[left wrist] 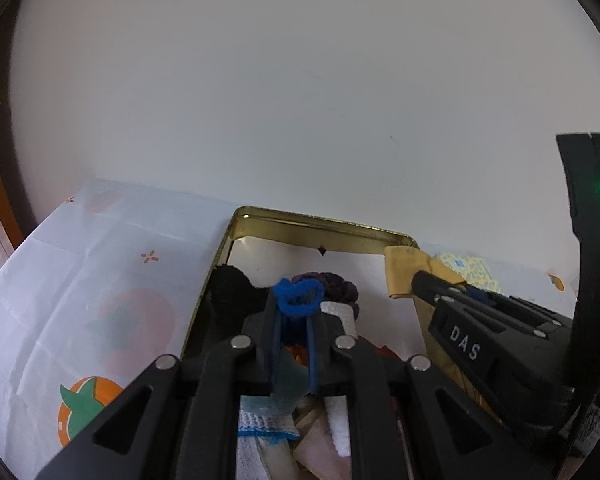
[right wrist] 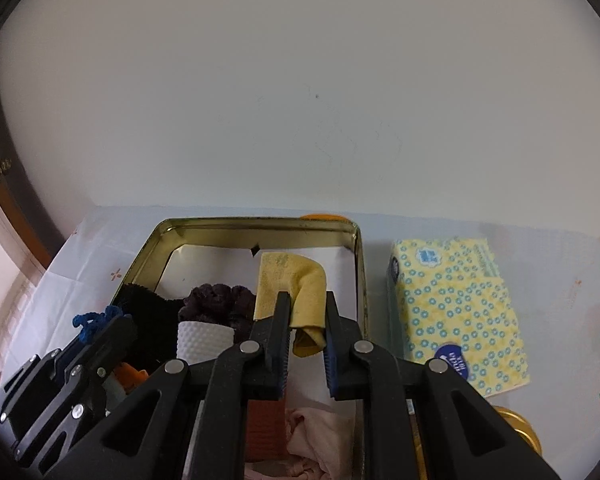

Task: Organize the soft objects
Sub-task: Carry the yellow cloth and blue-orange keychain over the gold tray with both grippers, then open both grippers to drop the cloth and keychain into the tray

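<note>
While both hover over the gold tin, the left tool pinches limp blue yarn, and the right tool grips a floppy yellow cloth by 1 folded edge, light and unlikely to slip.

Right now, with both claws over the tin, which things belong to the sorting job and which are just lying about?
Part of the job:
- gold tin
- blue yarn piece, in the left claw
- yellow cloth, in the right claw
- purple scrunchie, black fuzzy item, pink cloth, all in the tin

Just lying about:
- tissue pack
- persimmon-print tablecloth
</note>
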`<control>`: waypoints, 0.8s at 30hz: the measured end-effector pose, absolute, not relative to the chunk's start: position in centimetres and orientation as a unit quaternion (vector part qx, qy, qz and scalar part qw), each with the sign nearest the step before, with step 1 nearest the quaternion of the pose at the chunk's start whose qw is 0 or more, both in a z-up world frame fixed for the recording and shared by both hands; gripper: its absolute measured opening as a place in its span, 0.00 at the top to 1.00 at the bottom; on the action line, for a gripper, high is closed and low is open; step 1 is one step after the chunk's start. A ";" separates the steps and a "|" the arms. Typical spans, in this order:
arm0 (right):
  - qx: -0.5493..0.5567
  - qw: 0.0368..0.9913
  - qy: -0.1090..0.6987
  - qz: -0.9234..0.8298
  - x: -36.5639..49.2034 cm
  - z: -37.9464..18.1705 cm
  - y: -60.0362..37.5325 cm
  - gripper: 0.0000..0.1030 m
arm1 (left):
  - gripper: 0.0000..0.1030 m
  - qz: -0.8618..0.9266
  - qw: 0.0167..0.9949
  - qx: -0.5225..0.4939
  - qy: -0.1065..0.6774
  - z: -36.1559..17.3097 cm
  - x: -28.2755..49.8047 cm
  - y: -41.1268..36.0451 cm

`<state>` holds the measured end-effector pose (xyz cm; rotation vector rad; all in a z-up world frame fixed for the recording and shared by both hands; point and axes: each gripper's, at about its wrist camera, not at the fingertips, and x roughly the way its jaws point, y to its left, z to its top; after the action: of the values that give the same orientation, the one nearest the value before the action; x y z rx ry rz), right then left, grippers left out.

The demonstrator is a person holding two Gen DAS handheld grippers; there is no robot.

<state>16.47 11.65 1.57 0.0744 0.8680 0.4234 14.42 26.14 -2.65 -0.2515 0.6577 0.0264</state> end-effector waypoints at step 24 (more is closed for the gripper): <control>0.339 0.817 0.329 0.329 16.2 2.6 3.1 0.29 | 0.00 0.069 0.954 -0.066 0.283 -0.9 13.0 25.2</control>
<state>16.24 3.10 2.62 0.7235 0.7018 0.7009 13.02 25.18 -0.87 -0.1348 0.5746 0.1392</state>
